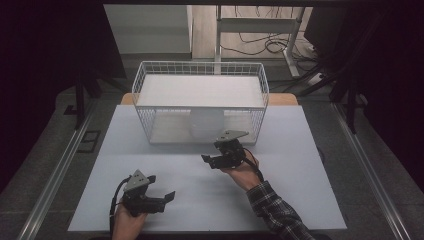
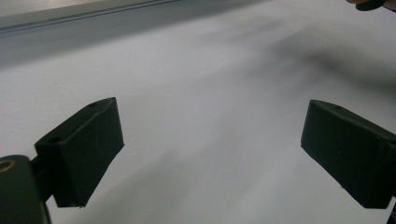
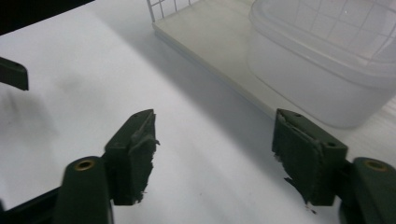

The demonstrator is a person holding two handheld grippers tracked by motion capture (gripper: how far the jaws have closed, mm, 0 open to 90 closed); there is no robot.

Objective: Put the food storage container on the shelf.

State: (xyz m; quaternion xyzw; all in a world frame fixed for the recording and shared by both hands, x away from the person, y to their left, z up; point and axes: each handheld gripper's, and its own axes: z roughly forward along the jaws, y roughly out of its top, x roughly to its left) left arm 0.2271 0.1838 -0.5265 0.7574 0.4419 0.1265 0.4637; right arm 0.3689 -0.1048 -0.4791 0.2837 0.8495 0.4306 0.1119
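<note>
A white wire rack [image 1: 147, 75] with an upper shelf stands at the back middle of the table. A translucent plastic container [image 1: 206, 125] sits on its lower board, just inside the open front. My right gripper [image 1: 208, 161] hovers in front of the rack, jaws pointing left and open with nothing between them. In the right gripper view the container [image 3: 322, 70] lies just past the right gripper [image 3: 215, 154], up and to the right. My left gripper [image 1: 169, 199] is near the table's front edge, open and empty, and the left gripper [image 2: 210, 149] looks over bare white tabletop.
The white tabletop [image 1: 300, 190] has bare room on both sides of the rack and in front of it. Metal rails [image 1: 60, 170] run along both sides of the table. A desk frame and cables [image 1: 270, 45] stand on the floor behind.
</note>
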